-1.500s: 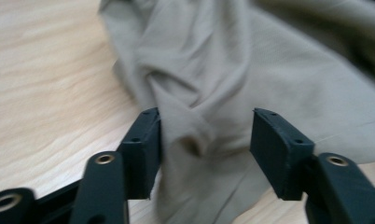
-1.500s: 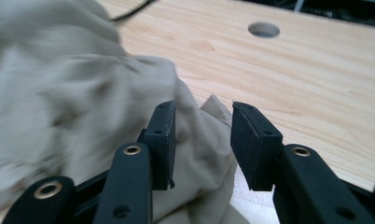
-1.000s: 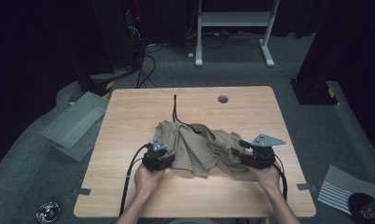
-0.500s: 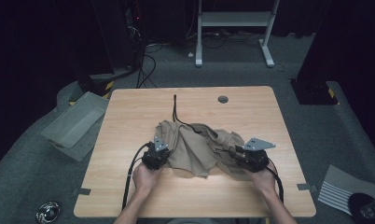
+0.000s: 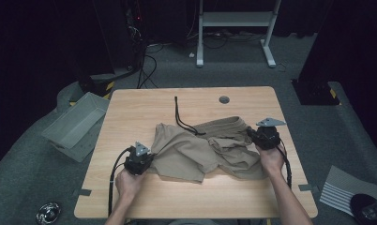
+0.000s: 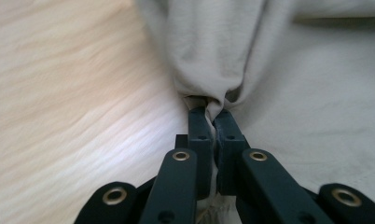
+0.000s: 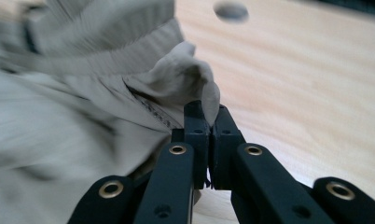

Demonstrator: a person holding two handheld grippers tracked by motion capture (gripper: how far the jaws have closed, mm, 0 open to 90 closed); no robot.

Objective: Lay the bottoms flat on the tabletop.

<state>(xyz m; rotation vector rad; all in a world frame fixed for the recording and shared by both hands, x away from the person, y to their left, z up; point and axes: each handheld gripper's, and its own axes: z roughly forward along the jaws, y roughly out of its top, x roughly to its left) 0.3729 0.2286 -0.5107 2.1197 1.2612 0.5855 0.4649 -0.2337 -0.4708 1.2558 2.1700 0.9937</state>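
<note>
A tan garment (image 5: 200, 147) with a ribbed waistband and a black drawstring (image 5: 179, 117) lies crumpled in the middle of the wooden table (image 5: 130, 108). My left gripper (image 5: 148, 161) is at its near left edge, and its jaws have just closed. In the left gripper view it (image 6: 212, 116) is shut on a pinched fold of the tan cloth (image 6: 232, 56). My right gripper (image 5: 250, 133) is at the garment's right end and has just been closing. In the right gripper view it (image 7: 208, 114) is shut on a corner of cloth (image 7: 185, 79) by the waistband.
A round cable hole (image 5: 224, 99) sits near the table's far edge. On the floor lie a grey bin (image 5: 74, 124) at the left, a metal dish (image 5: 48, 212) at the near left and a striped mat (image 5: 341, 187) at the right. A white frame (image 5: 233, 28) stands behind.
Both grippers have shut on the cloth and moved apart: the left toward the left, the right farther from me and to the right. The garment now lies stretched wider between them.
</note>
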